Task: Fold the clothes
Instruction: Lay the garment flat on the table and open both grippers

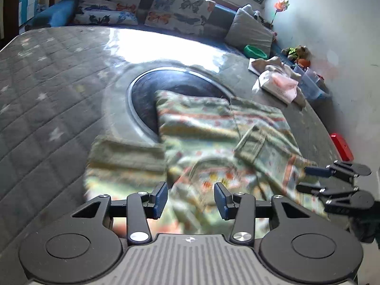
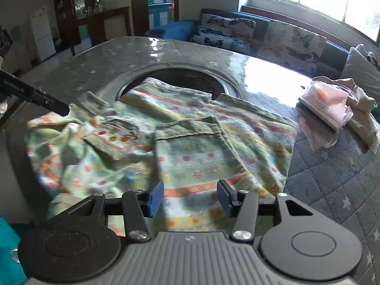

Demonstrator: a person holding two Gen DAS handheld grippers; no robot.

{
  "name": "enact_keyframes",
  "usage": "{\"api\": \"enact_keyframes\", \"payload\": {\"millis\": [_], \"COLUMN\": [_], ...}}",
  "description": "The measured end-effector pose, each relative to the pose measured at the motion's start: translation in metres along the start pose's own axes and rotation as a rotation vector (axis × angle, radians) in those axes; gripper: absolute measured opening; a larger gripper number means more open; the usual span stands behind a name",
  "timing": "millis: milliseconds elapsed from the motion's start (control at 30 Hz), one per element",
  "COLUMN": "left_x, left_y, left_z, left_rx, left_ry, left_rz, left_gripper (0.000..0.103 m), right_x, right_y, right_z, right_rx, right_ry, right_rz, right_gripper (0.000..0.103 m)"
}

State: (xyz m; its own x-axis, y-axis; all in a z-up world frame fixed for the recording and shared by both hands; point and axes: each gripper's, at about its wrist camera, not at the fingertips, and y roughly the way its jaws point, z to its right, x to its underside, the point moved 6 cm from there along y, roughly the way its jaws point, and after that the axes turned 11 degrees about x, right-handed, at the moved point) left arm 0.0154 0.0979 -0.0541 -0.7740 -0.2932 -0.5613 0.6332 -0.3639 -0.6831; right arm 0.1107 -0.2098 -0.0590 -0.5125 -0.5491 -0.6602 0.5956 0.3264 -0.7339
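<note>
Sunlight glares off a grey quilted star-print worktop point(image 2: 332, 166) with a round dark inset point(image 1: 152, 90) at its middle. Across it lies a pale green flowered garment with orange stripes point(image 2: 194, 147), partly doubled over, one cuffed part on top, its left side bunched. Both the left claw point(image 1: 190, 199) and right claw point(image 2: 190, 199) hang wide apart over its near edge, gripping nothing. Any fold here goes best if each claw pinches one edge only and the crumpled side is smoothed flat before creasing.
</note>
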Motion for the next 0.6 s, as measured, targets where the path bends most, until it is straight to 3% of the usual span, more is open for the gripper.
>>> {"api": "enact_keyframes", "payload": {"millis": [133, 267, 433, 600], "left_x": [-0.027, -0.053, -0.066, -0.067], "left_y": [0.028, 0.055, 0.086, 0.105], "left_z": [-0.002, -0.011, -0.026, -0.033], "left_rx": [-0.072, -0.168, -0.219, -0.235], "left_ry": [0.033, 0.062, 0.057, 0.078], "left_rz": [0.031, 0.046, 0.014, -0.007], "left_gripper": [0.047, 0.048, 0.050, 0.041], "right_x": [-0.004, -0.014, -0.023, -0.027], "right_y": [0.026, 0.042, 0.066, 0.083], "right_z": [0.002, 0.030, 0.061, 0.074], "right_rx": [0.021, 0.084, 0.139, 0.155], "right_ry": [0.036, 0.088, 0.143, 0.181], "right_rz": [0.007, 0.004, -0.016, -0.033], "right_gripper": [0.050, 0.050, 0.050, 0.050]}}
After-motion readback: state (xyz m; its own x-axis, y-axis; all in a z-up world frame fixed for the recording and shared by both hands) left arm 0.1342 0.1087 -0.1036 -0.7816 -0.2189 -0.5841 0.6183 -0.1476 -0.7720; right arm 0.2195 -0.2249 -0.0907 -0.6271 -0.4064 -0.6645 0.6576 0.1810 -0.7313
